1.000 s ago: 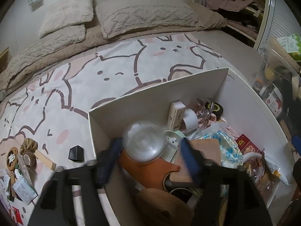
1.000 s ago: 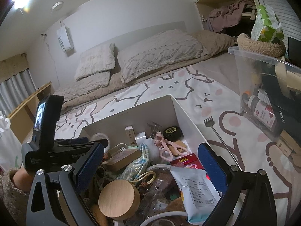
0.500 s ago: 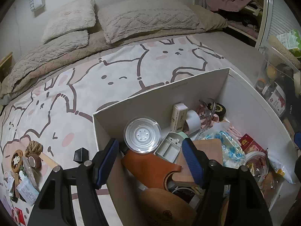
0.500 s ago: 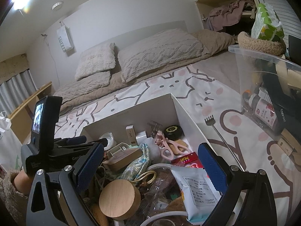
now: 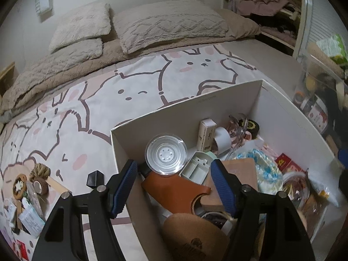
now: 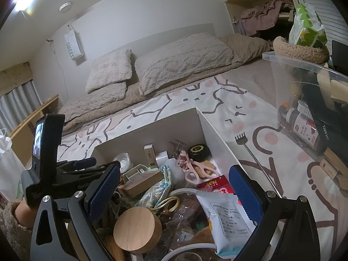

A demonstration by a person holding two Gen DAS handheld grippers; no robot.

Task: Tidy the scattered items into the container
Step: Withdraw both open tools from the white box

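Inside white box (image 5: pixel 217 100), clear round dish (image 5: pixel 166 153); both grippers' fingers (image 5: pixel 126 179) apart.

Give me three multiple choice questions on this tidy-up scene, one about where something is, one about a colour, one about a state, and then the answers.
1. Where does the clear round lid lie?
A. on the bed cover
B. inside the white box, near its back left corner
C. in the left gripper

2. What colour are the scissors in the box?
A. pink
B. green
C. black

3. In what state is the left gripper?
A. shut on the lid
B. shut on nothing
C. open, holding nothing

Answers:
1 B, the lid rests among the items against the box's back wall.
2 A, the handles and body show pale pink in the right wrist view.
3 C, its blue pads stand wide apart with only box contents between them.
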